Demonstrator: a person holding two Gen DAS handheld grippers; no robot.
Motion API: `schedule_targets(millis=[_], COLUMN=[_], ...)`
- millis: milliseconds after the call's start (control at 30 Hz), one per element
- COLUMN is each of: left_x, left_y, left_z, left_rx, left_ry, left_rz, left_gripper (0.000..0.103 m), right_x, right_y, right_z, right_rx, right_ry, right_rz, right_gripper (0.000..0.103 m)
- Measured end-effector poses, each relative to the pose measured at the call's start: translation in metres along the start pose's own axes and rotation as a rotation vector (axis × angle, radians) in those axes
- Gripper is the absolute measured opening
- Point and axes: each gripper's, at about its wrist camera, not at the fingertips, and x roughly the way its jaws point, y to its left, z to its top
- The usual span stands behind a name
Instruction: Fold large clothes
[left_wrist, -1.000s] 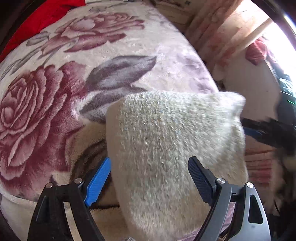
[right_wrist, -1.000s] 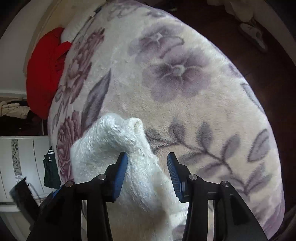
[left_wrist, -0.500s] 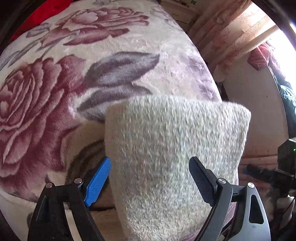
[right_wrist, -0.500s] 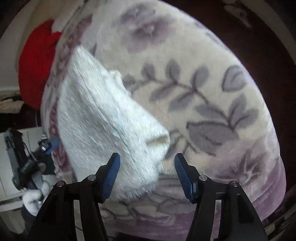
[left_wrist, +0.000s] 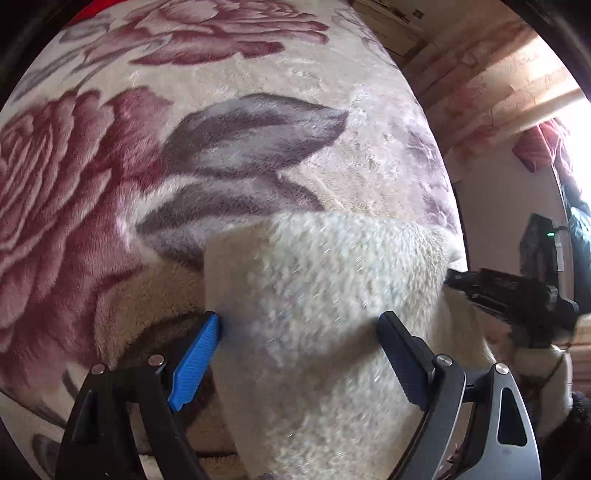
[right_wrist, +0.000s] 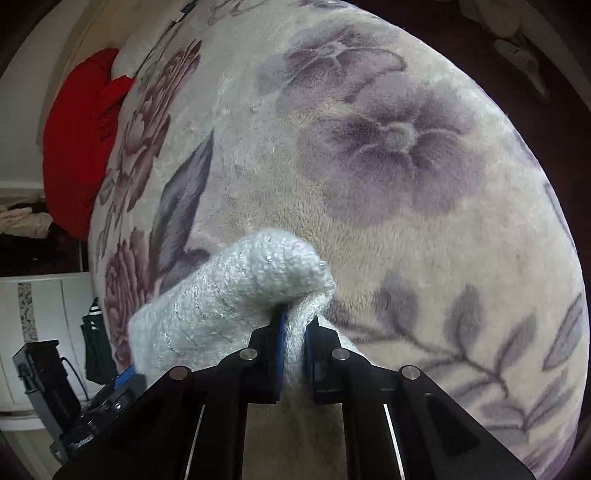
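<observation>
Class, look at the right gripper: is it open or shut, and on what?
Shut. The right gripper has its blue pads pinched together on a fold of the white fuzzy garment, held above the floral blanket.

Black-framed left gripper (left_wrist: 299, 360), blue-padded jaws, silver screws.

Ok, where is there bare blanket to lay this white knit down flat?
Bare floral blanket lies ahead of the right gripper, around the purple flower, and beyond the white knit over the rose print. The red garment crowds the far end.
</observation>
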Motion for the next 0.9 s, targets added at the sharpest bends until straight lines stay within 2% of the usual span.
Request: schedule_targets(millis=[133,233,300,433,533,600,667,800,900], left_x=[0.006,-0.002,-0.007,-0.007,-0.004,-0.002,-0.002,0.007,0.013], left_y=[0.014,0.012,0.009,0.006,0.008,0.008,0.008,0.013,0.025], left_z=[-0.008,-0.009,-0.011,-0.014,-0.014,-0.014,-0.014,-0.016,-0.020], left_rx=[-0.069,-0.071,-0.052,-0.027,-0.037,-0.031,-0.021,0.000,-0.044], left_ry=[0.012,0.011,0.004,-0.009,-0.008,-0.010,-0.014,0.004,0.012], left_rz=[-0.037,-0.016,0.006,0.026,0.021,0.019,0.021,0.067,0.049], left_gripper=[0.087,0.087,0.087,0.087,0.087,0.087,0.087,0.087,0.087], right_x=[0.042,0.025,-0.015,-0.100,-0.113,-0.087,-0.050,0.048,0.079], right_y=[-0.002,-0.012,-0.018,-0.015,0.010,0.038,0.058,0.078,0.098], right_z=[0.010,0.021,0.017,-0.011,-0.029,-0.033,-0.027,-0.012,-0.010], right_rx=[-0.034,0.059,0.114,0.128,0.076,0.027,-0.022,-0.117,-0.199], right_ry=[0.082,0.140,0.098,-0.056,-0.037,0.053,0.107,0.298,0.357], right_rz=[-0.075,-0.038,0.006,0.100,0.262,0.337,0.257,0.039,-0.066], right_gripper=[0.010,0.017,0.022,0.022,0.022,0.022,0.022,0.019,0.019])
